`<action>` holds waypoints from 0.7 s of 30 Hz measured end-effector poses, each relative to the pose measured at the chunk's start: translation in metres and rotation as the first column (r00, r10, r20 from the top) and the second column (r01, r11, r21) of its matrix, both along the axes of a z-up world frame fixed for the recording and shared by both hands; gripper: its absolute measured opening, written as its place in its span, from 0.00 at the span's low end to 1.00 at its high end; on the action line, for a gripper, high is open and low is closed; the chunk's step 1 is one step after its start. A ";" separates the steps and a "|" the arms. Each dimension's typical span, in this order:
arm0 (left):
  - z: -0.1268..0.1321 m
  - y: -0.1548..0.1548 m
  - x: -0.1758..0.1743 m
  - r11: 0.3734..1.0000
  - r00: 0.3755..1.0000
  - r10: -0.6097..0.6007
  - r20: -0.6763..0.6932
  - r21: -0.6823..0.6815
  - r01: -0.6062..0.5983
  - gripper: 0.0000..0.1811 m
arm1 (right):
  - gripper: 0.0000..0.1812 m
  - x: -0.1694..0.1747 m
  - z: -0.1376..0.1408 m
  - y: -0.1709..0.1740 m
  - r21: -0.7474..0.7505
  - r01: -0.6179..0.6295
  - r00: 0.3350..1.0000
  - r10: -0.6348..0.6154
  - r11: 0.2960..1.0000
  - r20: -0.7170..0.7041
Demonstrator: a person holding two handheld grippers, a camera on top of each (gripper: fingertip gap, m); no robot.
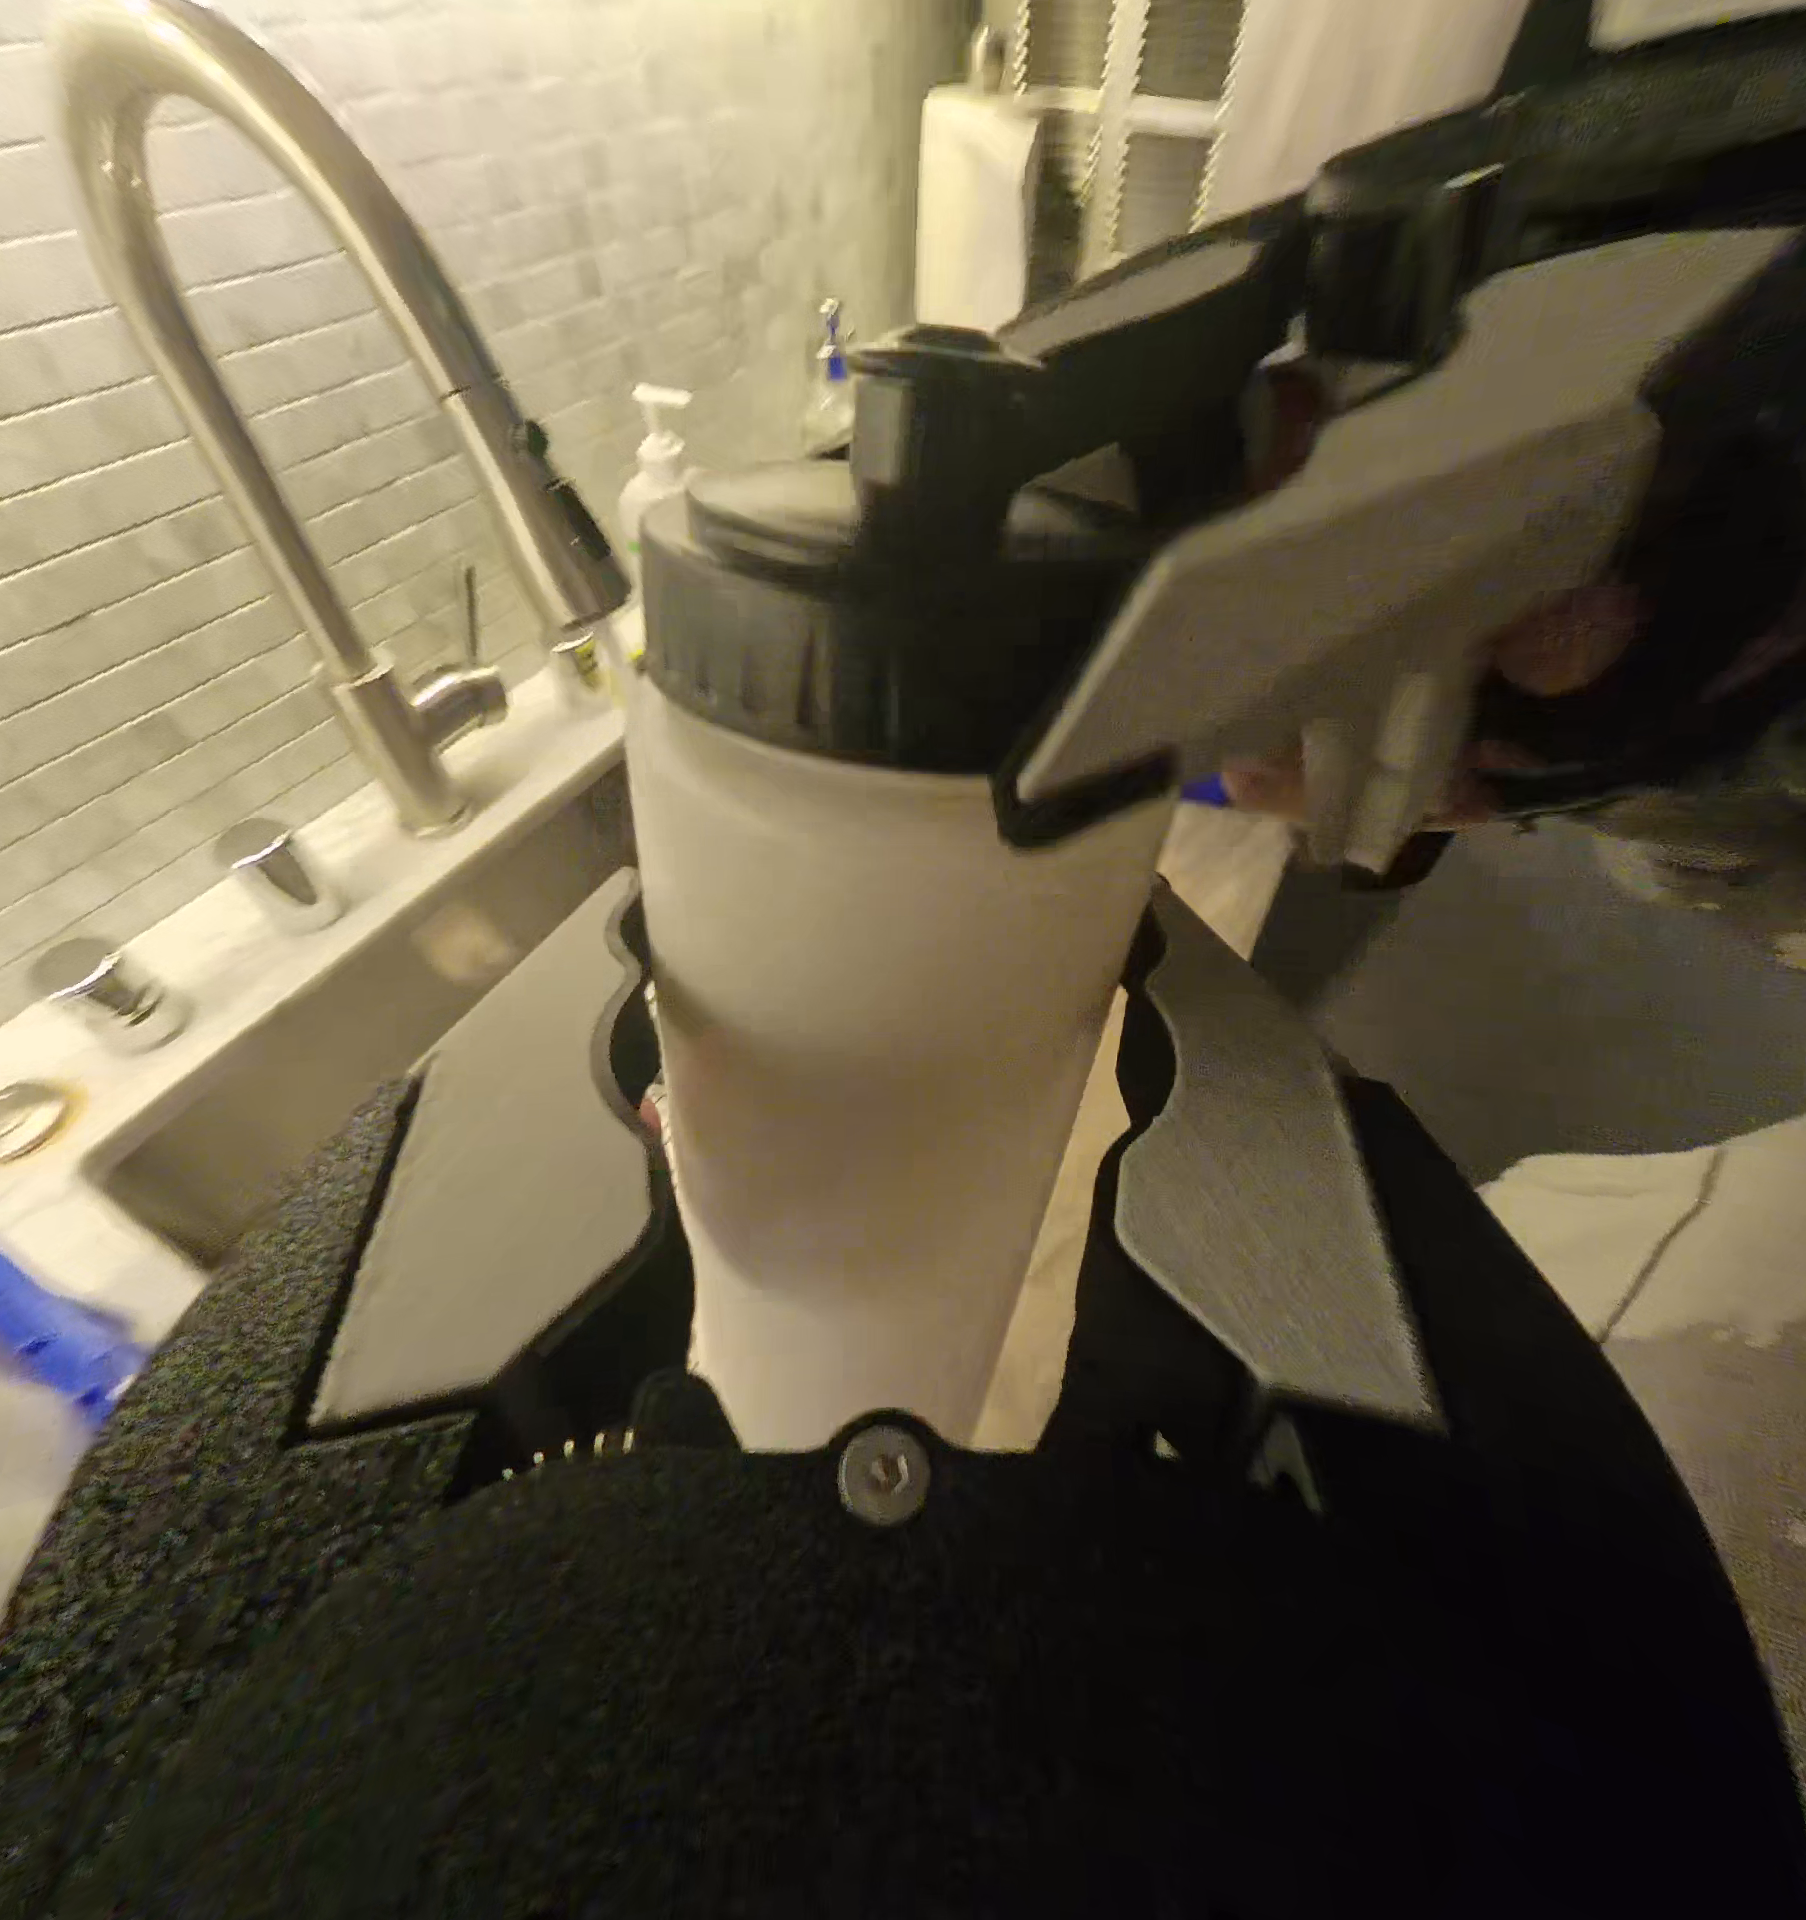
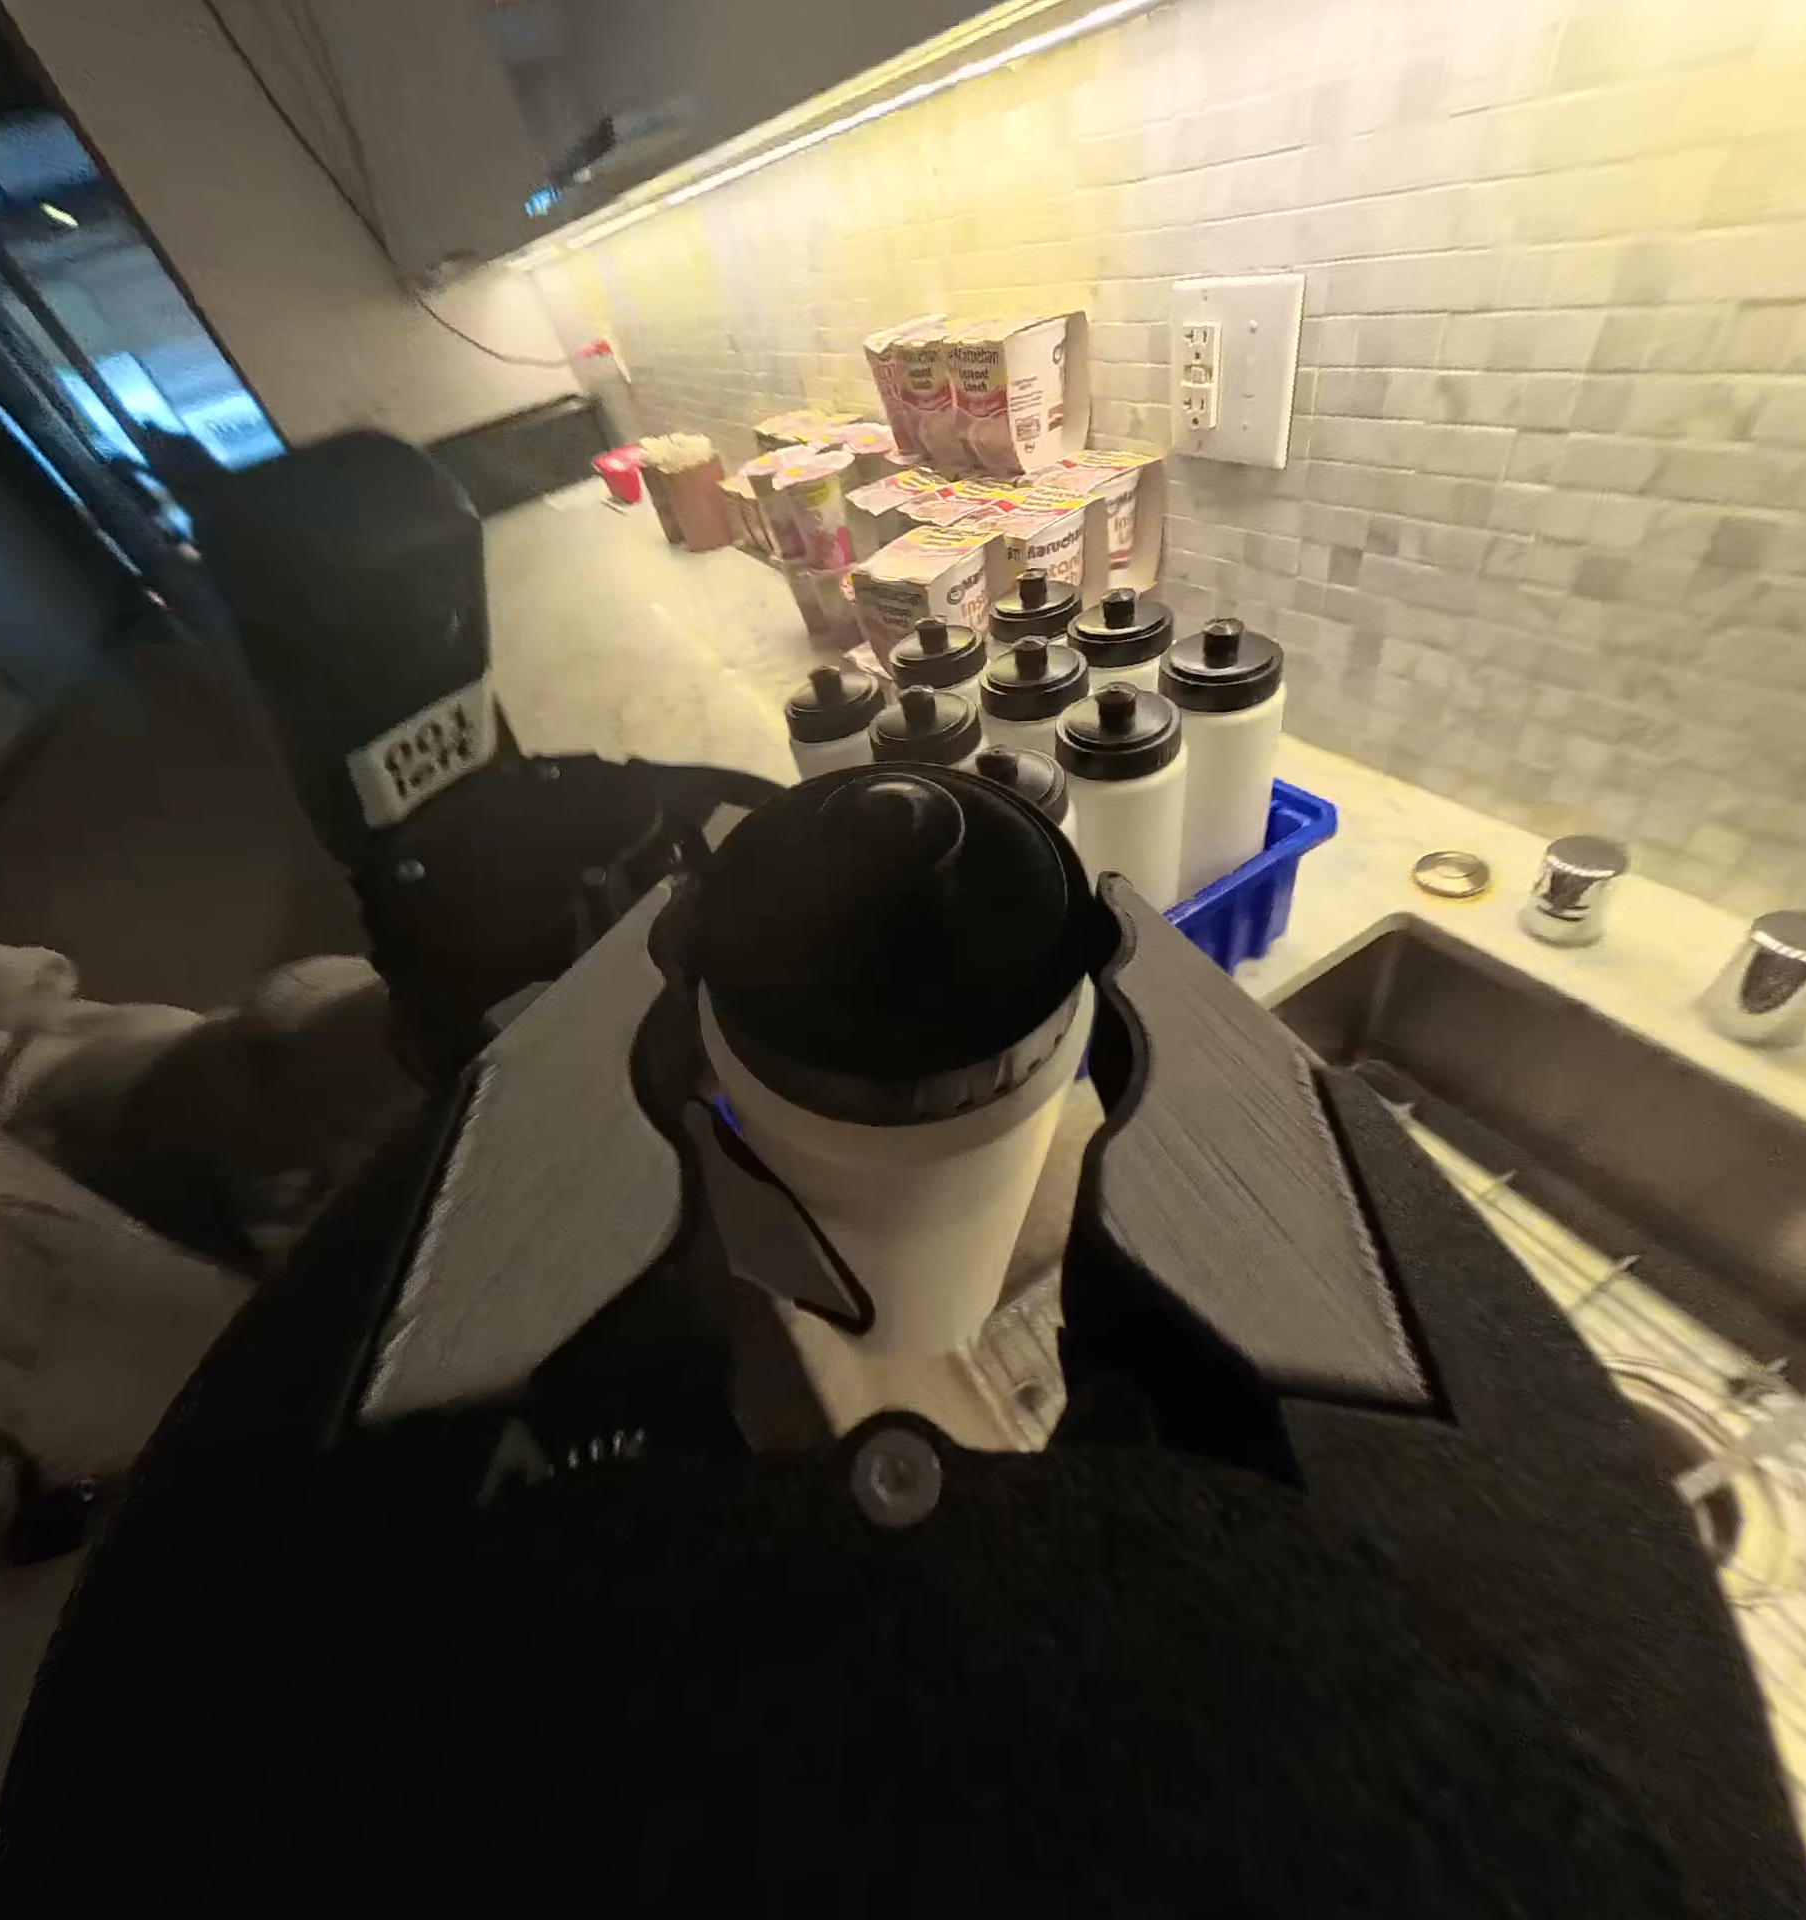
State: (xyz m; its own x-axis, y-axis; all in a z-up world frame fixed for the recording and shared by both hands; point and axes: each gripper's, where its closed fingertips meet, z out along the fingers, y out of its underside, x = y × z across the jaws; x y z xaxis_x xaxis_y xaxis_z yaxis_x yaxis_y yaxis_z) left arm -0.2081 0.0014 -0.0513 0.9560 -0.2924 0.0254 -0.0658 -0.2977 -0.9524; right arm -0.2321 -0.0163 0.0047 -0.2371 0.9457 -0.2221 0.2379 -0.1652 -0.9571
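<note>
My left gripper is shut on the body of a white squeeze bottle and holds it upright over the sink edge. The bottle has a black screw cap with a spout. My right gripper is shut on that cap, one finger on each side. In the left wrist view it reaches in from the upper right, held by a hand. In the right wrist view one left finger shows against the white body below the cap.
A blue bin holds several more capped white bottles on the counter, stacked noodle cups behind it. A steel sink with a wire rack lies right. A tall faucet, soap pump and chrome knobs line the tiled wall.
</note>
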 end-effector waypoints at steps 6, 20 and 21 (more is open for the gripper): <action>-0.039 0.024 0.025 0.999 0.991 0.016 0.130 -0.052 -0.009 0.54 | 0.41 0.006 -0.027 0.020 -0.129 0.026 0.999 -0.020 0.991 0.048; -0.086 0.038 0.027 0.977 0.987 0.118 0.105 -0.190 -0.096 0.53 | 0.42 0.011 -0.067 0.048 -0.120 0.174 0.982 -0.163 0.977 0.100; -0.084 0.037 0.028 0.978 0.989 0.104 0.109 -0.190 -0.082 0.53 | 0.41 0.011 -0.065 0.047 -0.136 0.155 0.986 -0.144 0.979 0.089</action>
State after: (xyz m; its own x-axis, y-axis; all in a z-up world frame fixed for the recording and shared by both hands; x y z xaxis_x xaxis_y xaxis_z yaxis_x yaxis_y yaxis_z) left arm -0.1800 0.0388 -0.1358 0.9659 -0.1818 0.1845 0.0798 -0.4687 -0.8798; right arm -0.2207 0.0308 -0.0604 -0.0719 0.9268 -0.3686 0.2738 -0.3370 -0.9008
